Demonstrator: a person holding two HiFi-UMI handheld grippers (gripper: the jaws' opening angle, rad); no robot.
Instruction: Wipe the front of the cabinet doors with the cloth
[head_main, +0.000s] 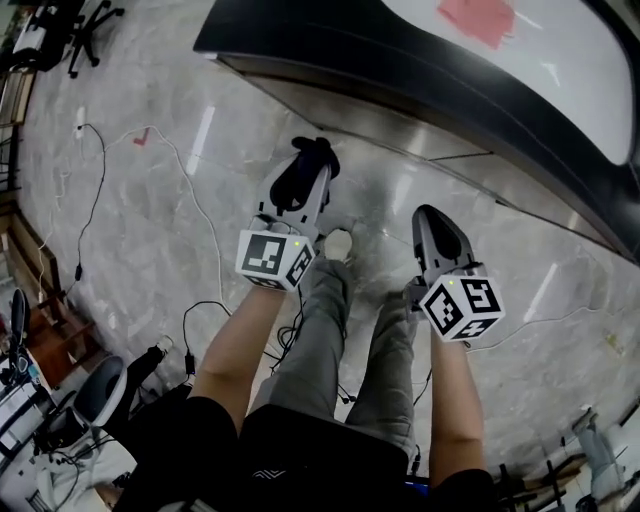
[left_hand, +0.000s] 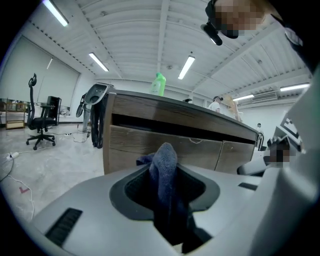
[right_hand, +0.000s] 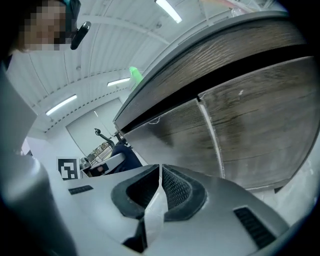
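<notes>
cloth (left_hand: 164, 162) pinched in left gripper (head_main: 306, 172) points at doors (left_hand: 131, 147) ahead, apparently not touching; right gripper (right_hand: 159, 179) closed, empty, alongside.

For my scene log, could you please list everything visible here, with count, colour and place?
cloth: one, dark blue, in left tool
cabinet doors: at least two, brown, under counter
counter: one, dark-edged, above doors
bottle: one, green, on counter
office chair: one, black, far left
cables: several, dark, on floor
left tool: one, grey, shut on cloth
right tool: one, grey, shut, empty
legs: two, grey trousers, between tools
</notes>
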